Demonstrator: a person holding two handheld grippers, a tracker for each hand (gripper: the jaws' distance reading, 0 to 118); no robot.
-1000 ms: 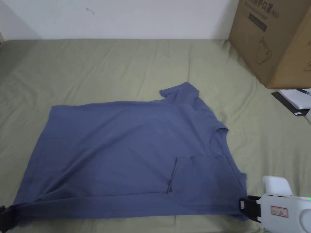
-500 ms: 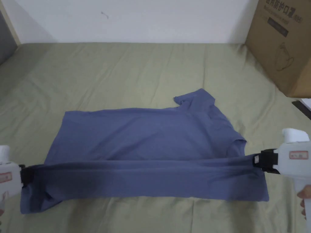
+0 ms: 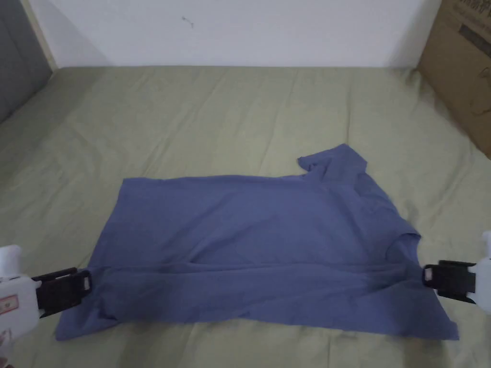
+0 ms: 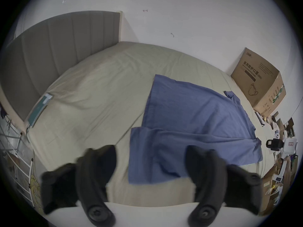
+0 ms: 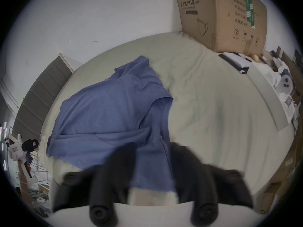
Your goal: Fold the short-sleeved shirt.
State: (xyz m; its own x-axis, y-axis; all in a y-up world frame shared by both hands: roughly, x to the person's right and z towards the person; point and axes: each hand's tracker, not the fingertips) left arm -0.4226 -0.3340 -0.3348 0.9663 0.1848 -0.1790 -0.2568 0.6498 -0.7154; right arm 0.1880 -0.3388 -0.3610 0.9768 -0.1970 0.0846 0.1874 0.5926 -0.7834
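A blue short-sleeved shirt [image 3: 249,230] lies across the green bed sheet [image 3: 216,120], collar to the right. Its near long edge is folded over onto the body, and the far sleeve [image 3: 335,163] sticks out at the back. My left gripper [image 3: 84,287] sits at the hem end, open, its tips at the cloth's edge. In the left gripper view the shirt [image 4: 188,116] lies beyond my left gripper [image 4: 150,150], whose jaws stand wide apart. My right gripper [image 3: 426,277] hovers just off the shoulder end, open. In the right gripper view, blurred, the shirt [image 5: 106,107] reaches under my right gripper [image 5: 154,147].
A large cardboard box [image 3: 465,72] stands on the bed's far right corner. A grey padded headboard [image 4: 57,58] closes the left side, with a flat teal item [image 4: 40,109] beside it. Books and clutter [image 5: 236,61] line the right edge. White wall behind.
Both grippers lifted the shirt's near edge, carried it away from me over the body, laid it down as a fold, and let go. The camera has shifted left.
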